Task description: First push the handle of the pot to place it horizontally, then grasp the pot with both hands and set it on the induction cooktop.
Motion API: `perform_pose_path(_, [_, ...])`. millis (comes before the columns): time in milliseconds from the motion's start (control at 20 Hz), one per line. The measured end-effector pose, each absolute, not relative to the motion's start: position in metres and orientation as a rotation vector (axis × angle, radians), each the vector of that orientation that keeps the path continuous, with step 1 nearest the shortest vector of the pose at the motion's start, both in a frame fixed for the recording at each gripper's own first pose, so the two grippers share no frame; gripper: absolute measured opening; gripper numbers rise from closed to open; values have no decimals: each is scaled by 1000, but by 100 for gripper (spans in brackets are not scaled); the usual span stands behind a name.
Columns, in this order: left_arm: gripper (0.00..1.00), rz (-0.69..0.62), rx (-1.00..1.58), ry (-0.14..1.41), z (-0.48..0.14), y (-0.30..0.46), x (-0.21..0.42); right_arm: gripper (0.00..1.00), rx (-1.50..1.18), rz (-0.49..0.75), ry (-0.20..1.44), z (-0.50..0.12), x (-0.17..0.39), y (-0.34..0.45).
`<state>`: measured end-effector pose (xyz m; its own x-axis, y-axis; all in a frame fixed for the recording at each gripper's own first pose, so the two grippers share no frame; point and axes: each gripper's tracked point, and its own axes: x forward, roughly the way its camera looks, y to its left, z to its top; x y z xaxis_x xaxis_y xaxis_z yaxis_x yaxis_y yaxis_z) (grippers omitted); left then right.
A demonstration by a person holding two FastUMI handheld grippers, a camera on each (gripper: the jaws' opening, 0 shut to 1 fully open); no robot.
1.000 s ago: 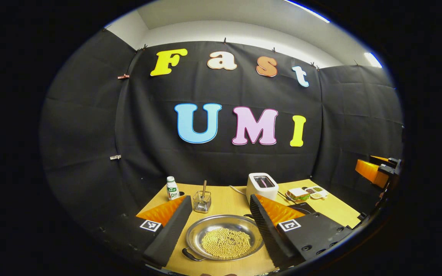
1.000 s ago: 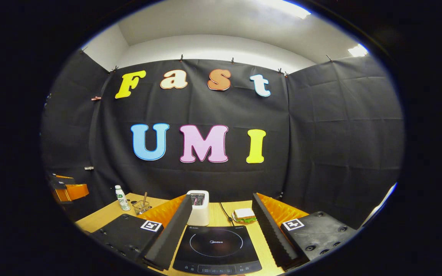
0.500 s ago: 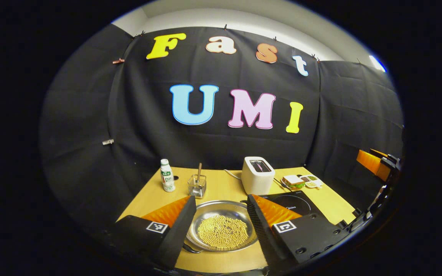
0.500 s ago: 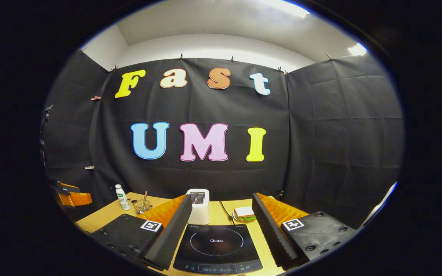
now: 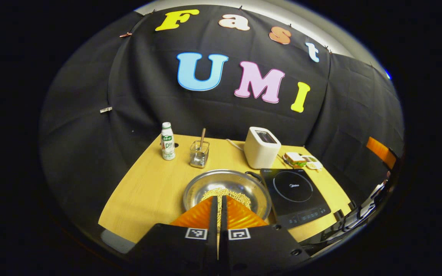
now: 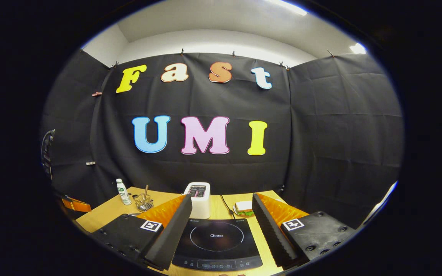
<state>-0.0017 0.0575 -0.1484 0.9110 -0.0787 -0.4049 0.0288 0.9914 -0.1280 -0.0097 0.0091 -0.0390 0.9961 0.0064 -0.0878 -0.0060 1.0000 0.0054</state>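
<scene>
A shallow silver pot of yellow beans sits on the wooden table, left of the black induction cooktop. One dark handle points back-right toward the cooktop; the near handle is hidden behind my fingers. My left gripper is shut with nothing in it, and its tips hang over the pot's near side. My right gripper is open and frames the cooktop between its fingers. It appears far right in the left gripper view as an orange piece.
Along the back of the table stand a small bottle, a glass holder with a stick, a white toaster with its cord, and a sandwich plate. Black cloth walls close the booth.
My left gripper has gone from open to shut and has risen and tilted down over the pot. The right gripper has hardly moved.
</scene>
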Motion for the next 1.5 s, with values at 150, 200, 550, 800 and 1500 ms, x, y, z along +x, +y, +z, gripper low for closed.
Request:
perform_pose_path(150, [5,-83,-136,488,-178,55,-9,98,-1,-3,109,-47,-8,7])
perform_pose_path(200, [5,-93,-136,508,-189,55,-10,98,1,-7,121,-50,-6,6])
perform_pose_path(550, [5,-212,-153,667,-255,28,-19,98,-1,-46,162,-59,4,0])
perform_pose_path(800, [5,-260,-141,747,-284,21,-20,98,-1,-58,181,-63,6,-5])
perform_pose_path(1500, [5,-296,-66,879,-331,41,-3,98,-32,-54,207,-76,10,5])
